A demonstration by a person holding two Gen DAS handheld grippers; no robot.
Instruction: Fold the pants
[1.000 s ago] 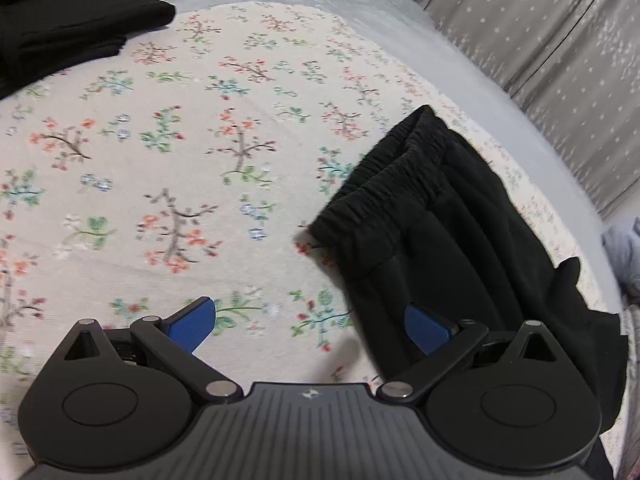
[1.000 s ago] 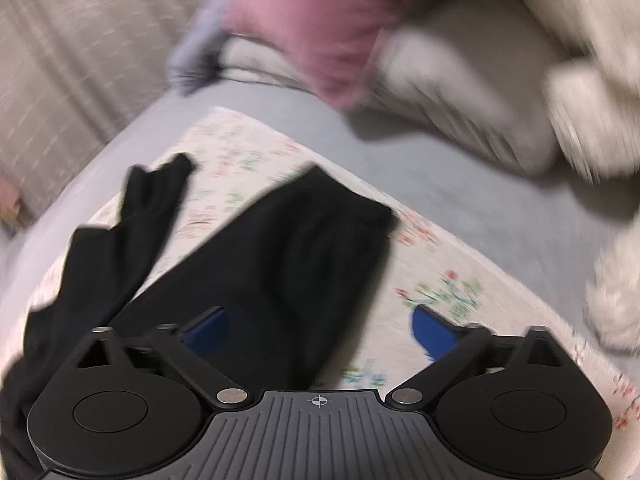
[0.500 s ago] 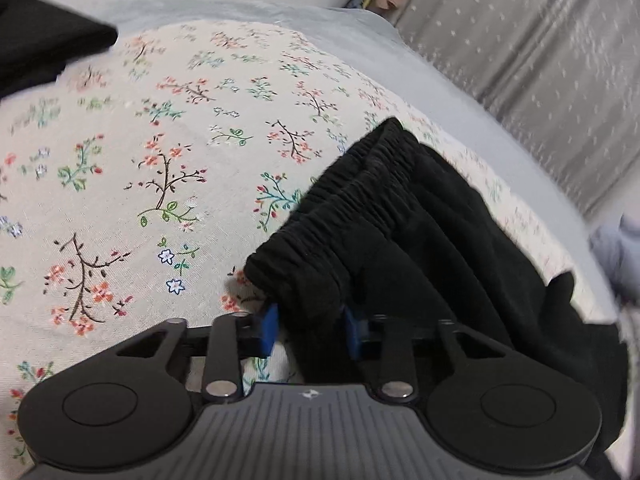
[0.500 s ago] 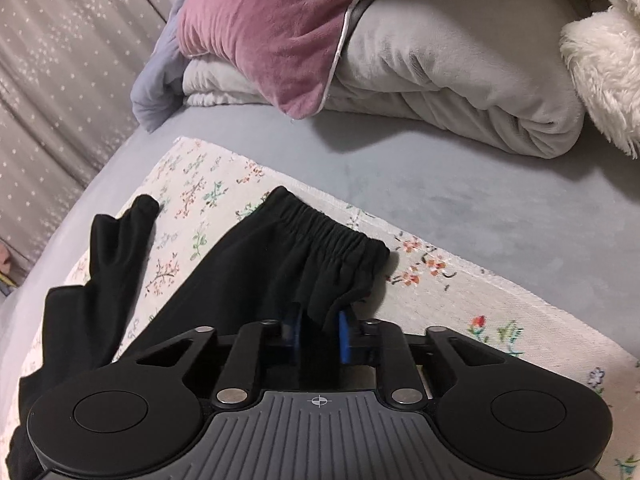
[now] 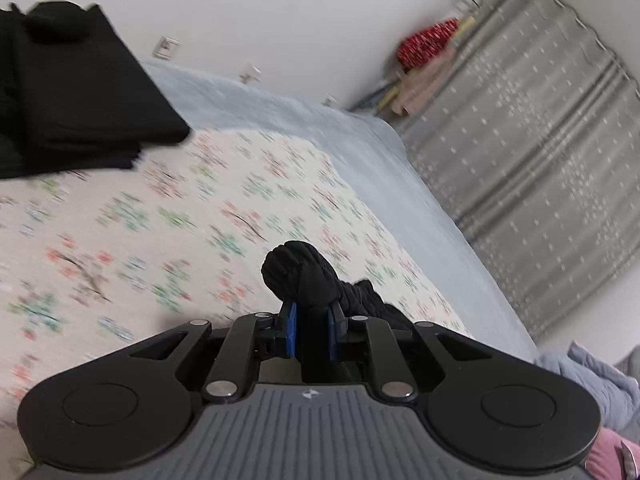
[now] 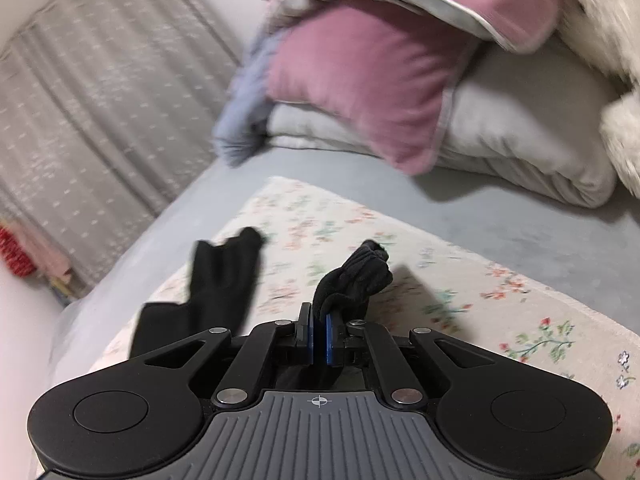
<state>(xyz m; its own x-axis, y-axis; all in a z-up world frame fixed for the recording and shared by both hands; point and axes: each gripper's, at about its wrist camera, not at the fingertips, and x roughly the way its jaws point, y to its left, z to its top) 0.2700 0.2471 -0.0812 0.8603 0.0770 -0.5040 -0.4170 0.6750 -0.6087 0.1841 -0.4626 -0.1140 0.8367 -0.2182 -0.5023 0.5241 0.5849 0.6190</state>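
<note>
The black pants [image 5: 304, 276] are gripped at the elastic waistband by both grippers and lifted above the floral sheet [image 5: 160, 216]. My left gripper [image 5: 311, 334] is shut on one bunched waistband corner. My right gripper [image 6: 319, 338] is shut on the other waistband corner [image 6: 356, 276]. In the right wrist view a pant leg [image 6: 224, 276] trails over the sheet to the left. The rest of the pants hangs below the grippers, hidden.
A stack of folded black clothes [image 5: 68, 92] lies at the far left of the bed. Pink pillow [image 6: 360, 80], grey folded bedding [image 6: 520, 136] and a white fluffy blanket [image 6: 600, 40] sit at the bed head. Grey curtains [image 5: 540, 160] run along one side.
Both grippers went from open over the waistband to shut on it, then lifted; the waistband now hangs bunched in the jaws above the sheet, and both views tilted upward.
</note>
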